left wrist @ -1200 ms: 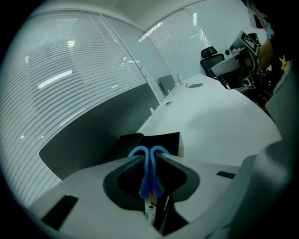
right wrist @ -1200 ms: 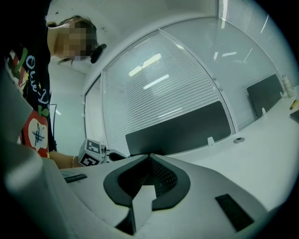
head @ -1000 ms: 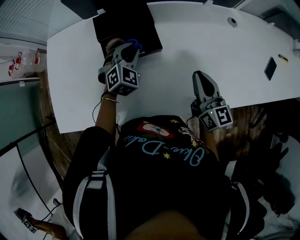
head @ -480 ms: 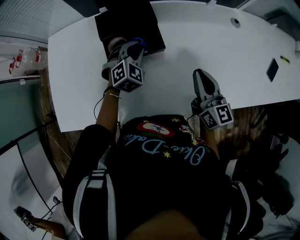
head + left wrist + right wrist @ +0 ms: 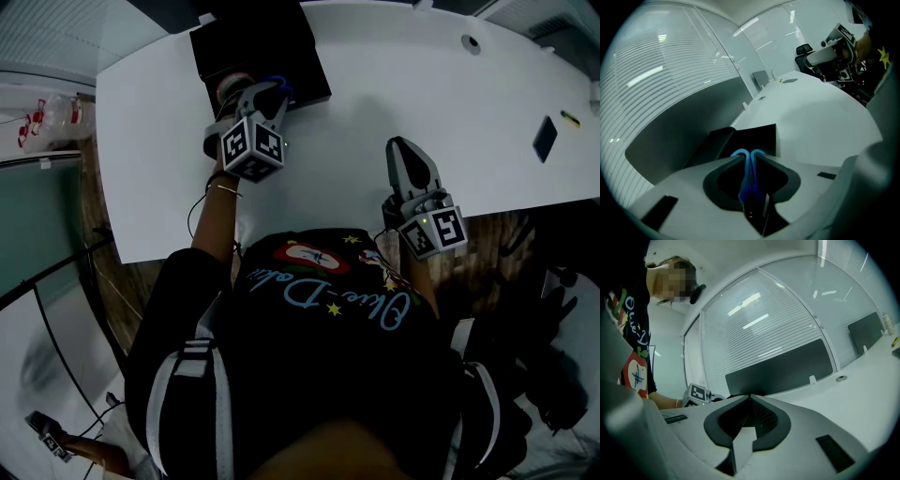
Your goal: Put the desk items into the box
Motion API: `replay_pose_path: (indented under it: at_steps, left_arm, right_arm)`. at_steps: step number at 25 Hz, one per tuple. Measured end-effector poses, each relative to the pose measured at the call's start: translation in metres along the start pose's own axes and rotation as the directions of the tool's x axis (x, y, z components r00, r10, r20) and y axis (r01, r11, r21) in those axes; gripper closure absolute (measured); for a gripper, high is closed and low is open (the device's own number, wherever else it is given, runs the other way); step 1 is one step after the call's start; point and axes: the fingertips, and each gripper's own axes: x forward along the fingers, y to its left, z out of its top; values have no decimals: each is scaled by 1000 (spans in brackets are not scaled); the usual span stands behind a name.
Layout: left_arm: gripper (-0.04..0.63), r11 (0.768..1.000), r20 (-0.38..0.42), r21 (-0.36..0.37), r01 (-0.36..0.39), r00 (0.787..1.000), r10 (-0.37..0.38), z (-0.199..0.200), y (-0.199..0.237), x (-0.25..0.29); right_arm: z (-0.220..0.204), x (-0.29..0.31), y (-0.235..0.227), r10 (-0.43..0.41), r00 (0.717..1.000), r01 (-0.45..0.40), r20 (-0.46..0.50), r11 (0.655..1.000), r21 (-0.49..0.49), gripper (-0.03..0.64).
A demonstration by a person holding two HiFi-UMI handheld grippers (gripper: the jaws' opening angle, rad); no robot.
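At upper left we see the black box (image 5: pixel 253 47) on the white table (image 5: pixel 375 84). The left gripper (image 5: pixel 265 97) is at the box's near edge. Its narrow jaws are opening, pads still on a blue item (image 5: pixel 281 86). The item's long axis follows the jaws, looped end pointing up-frame over the box. Right of centre, the right gripper (image 5: pixel 401 148) has its jaws together, empty. We cannot read the shirt's script.

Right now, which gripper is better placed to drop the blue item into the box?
The left gripper: its opening jaws hold the blue item at the black box's edge. The right gripper is shut, empty, farther away.
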Motion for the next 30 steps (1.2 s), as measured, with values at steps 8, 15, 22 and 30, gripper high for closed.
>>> replay_pose_path:
  at_steps: [8, 15, 22, 30]
  left_arm:
    - [476, 999, 23, -48, 7, 1000, -6, 5, 1, -5]
    - [477, 998, 21, -64, -10, 1000, 11, 2, 7, -10]
    - [558, 993, 66, -105, -45, 996, 52, 6, 10, -20]
    - [574, 977, 133, -194, -84, 985, 111, 7, 15, -35]
  right_arm:
    - [1, -2, 1, -1, 1000, 1, 5, 1000, 0, 592]
    - [1, -2, 1, 1, 1000, -1, 11, 1000, 4, 592]
    - [0, -2, 2, 8, 1000, -8, 9, 1000, 1, 592]
    - [4, 0, 7, 31, 999, -31, 19, 1000, -7, 592]
